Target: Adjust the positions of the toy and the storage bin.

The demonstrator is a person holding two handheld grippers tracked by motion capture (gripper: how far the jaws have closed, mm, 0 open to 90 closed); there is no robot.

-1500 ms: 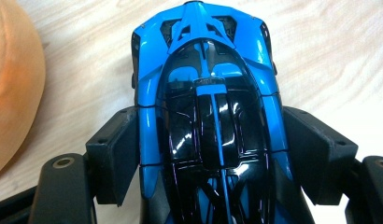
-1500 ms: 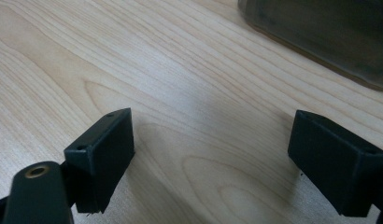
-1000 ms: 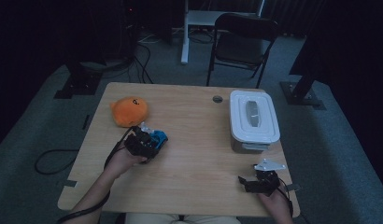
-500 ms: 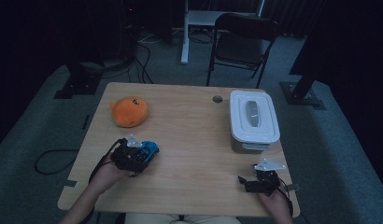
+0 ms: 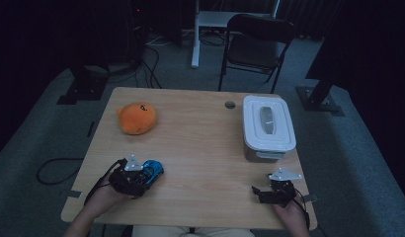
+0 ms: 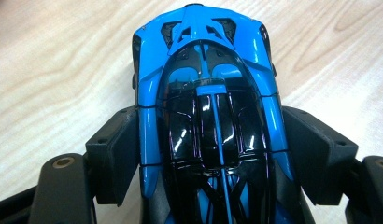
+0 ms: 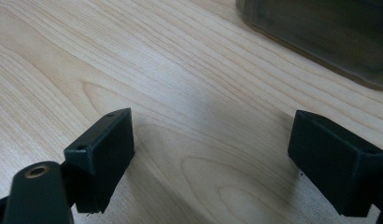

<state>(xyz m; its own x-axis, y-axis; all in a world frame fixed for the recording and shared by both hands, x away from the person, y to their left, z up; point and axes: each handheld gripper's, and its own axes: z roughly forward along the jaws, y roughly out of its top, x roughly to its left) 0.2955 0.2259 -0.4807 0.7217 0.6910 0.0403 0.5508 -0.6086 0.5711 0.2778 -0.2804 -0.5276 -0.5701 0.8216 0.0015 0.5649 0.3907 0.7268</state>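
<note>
A blue and black toy car (image 6: 206,70) sits between the jaws of my left gripper (image 6: 213,144), whose pads press on its two sides. In the high view the left gripper (image 5: 147,174) holds the car (image 5: 154,169) low over the wooden table (image 5: 200,143), near the front left. My right gripper (image 5: 257,191) rests near the front right edge, pointing left. In the right gripper view its jaws (image 7: 213,154) stand wide apart, with only bare wood between them.
An orange plush toy (image 5: 137,117) lies at the back left of the table. A white lidded container (image 5: 267,126) stands at the right, and its dark wall (image 7: 320,32) is close ahead of the right gripper. A black chair (image 5: 257,39) stands beyond the table.
My left hand has carried the blue car away from the plush toy, toward the front edge and slightly left. The right gripper has stayed put.
</note>
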